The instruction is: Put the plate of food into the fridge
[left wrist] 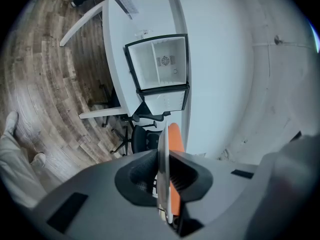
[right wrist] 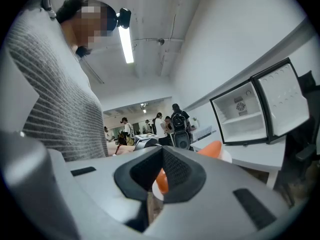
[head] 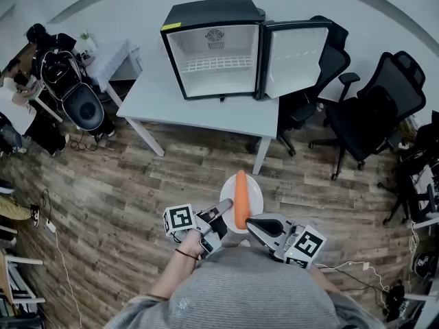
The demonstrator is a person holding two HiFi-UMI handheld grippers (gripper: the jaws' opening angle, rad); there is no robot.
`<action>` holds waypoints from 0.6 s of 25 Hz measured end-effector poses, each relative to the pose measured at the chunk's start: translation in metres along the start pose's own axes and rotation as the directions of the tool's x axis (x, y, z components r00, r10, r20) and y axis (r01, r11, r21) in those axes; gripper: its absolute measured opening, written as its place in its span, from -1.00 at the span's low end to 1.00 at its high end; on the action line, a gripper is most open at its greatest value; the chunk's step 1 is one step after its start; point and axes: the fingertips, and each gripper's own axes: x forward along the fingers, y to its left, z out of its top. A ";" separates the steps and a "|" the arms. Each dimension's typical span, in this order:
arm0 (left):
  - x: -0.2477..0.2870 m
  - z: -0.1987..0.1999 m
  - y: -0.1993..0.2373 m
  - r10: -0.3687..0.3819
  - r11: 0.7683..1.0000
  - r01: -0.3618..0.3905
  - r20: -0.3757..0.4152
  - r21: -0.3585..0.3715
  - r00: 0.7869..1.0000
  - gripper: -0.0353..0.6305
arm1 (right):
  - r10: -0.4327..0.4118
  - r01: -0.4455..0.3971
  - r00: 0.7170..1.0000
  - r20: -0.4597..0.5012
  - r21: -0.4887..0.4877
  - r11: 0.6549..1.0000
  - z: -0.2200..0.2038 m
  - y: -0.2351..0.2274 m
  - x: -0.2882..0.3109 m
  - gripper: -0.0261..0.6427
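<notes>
Wood floor [head: 137, 184], open fridge [head: 212, 12]; L gripper [head: 223, 208], R gripper [head: 251, 221] clamp plate [head: 256, 197] rim; carrot [head: 241, 197] partly hidden.

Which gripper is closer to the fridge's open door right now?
Right. The right gripper grips the plate's right rim, roughly in line with the fridge door; the left gripper grips its left rim, farther aside.

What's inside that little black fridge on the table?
Inside the fridge: one white wire shelf and a round fan grille on the back wall, no food. Its ceiling is hidden.
</notes>
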 end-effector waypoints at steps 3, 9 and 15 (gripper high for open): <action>0.000 0.001 0.001 0.002 1.000 -0.002 0.002 -0.003 1.000 -0.75 | -0.023 0.023 1.000 0.006 -0.001 1.000 -0.001 -0.006 0.000 -0.88; 0.002 -0.002 -0.001 0.004 1.000 -0.004 -0.001 0.000 1.000 -0.75 | 0.020 -0.020 1.000 0.024 0.030 0.999 0.002 -0.001 -0.001 -0.88; 0.007 -0.004 -0.006 -0.019 1.000 0.019 0.000 -0.016 1.000 -0.75 | 0.053 -0.053 0.999 0.011 0.018 0.998 0.001 0.002 0.001 -0.88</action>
